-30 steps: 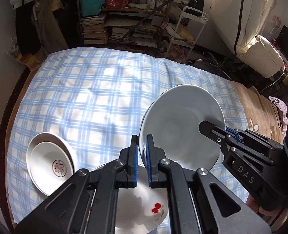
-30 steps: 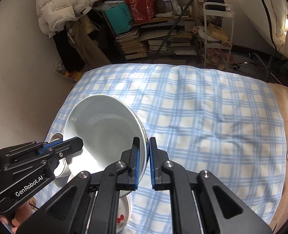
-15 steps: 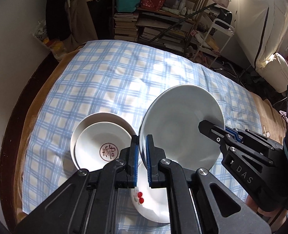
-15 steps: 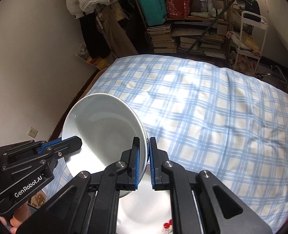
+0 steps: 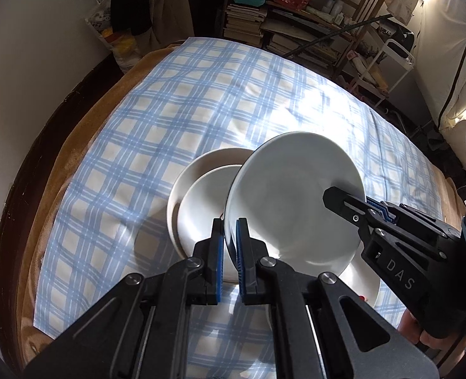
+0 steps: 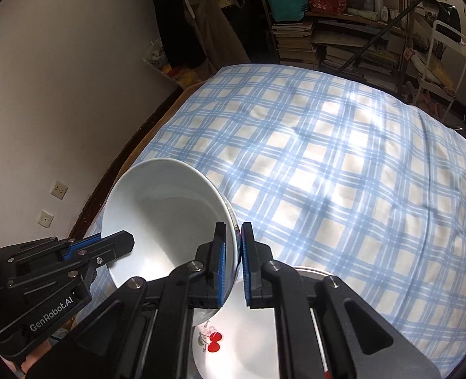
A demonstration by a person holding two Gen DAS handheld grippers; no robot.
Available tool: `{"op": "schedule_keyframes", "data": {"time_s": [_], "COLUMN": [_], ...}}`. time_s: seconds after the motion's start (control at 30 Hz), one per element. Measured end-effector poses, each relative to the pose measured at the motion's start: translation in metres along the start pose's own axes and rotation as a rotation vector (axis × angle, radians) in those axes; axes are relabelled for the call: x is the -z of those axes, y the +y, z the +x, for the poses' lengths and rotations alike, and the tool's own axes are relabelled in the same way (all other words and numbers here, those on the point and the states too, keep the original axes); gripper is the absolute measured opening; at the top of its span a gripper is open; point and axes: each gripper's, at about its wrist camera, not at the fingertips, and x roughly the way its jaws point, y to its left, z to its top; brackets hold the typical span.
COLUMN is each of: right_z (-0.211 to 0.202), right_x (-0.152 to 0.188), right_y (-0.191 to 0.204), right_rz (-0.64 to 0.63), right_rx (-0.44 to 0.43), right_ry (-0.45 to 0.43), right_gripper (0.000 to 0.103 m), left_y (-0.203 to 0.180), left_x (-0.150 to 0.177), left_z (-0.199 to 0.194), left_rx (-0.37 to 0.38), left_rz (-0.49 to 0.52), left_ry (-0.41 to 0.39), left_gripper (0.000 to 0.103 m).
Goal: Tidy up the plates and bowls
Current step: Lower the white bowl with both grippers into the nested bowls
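The left gripper [image 5: 230, 249] was seen clamped on the near left rim of a large white bowl [image 5: 293, 202], its blue pads [image 5: 219, 262] nearly together with only the bowl's thin wall between them. The right gripper [image 6: 234, 262] was likewise clenched on the opposite rim of the same bowl [image 6: 166, 221], one finger inside the wall and one outside. The bowl was thus held between the two grippers, lifted clear of the cloth and tilted, its hollow turned toward the cameras; the inside was plain, glossy white, and a faint band of pattern was noted on the outer wall in the right wrist view. Beneath it, close to the cameras, a white plate with a red cherry motif [image 6: 214, 342] was lying on the cloth, largely covered by the bowl and the gripper frames. Just left of and behind the held bowl in the left wrist view, a stack of two white dishes [image 5: 198, 195] was resting on the cloth, a smaller one nested in a larger; its right edge was hidden behind the bowl. All of this was set over a blue-and-white checked cloth [image 5: 176, 101], spread on a brown blanket [image 5: 72, 145]. Farther off, shelves of books [image 6: 299, 41], a white wire cart [image 5: 391, 66] and hanging clothes [image 6: 207, 22] were noted against the wall.
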Motion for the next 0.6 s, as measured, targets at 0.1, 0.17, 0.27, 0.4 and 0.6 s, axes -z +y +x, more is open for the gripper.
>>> {"op": "schedule_keyframes", "data": {"time_s": [0.1,0.17,0.27,0.4,0.6], "right_z": [0.011,0.018,0.028,0.037,0.043], "right_x": [0.002,0.003,0.006,0.008,0.007], "right_y": [0.009,0.014,0.014,0.014,0.02], "right_rz": [-0.031,-0.054,-0.05,-0.039,-0.067], "right_rx": [0.005,0.016,0.008,-0.001,0.031], "right_ry": [0.015,0.021,0.037,0.048,0.046], "right_gripper": [0.01,0.011,0.011,0.01,0.011], "left_y": [0.013,0.018,0.02,0.026,0.028], "left_x": [0.004,0.008,0.009,0.01,0.011], "left_z": [0.011,0.017,0.023,0.031,0.042], "left_rx": [-0.007,-0.013,-0.03,-0.029,-0.031], "left_rz": [-0.049,-0.065,-0.063,-0.084,-0.078], "left_ry": [0.009,0.015,0.022,0.034,0.048], "left_gripper": [0.007,0.007,0.007,0.007,0.008]}}
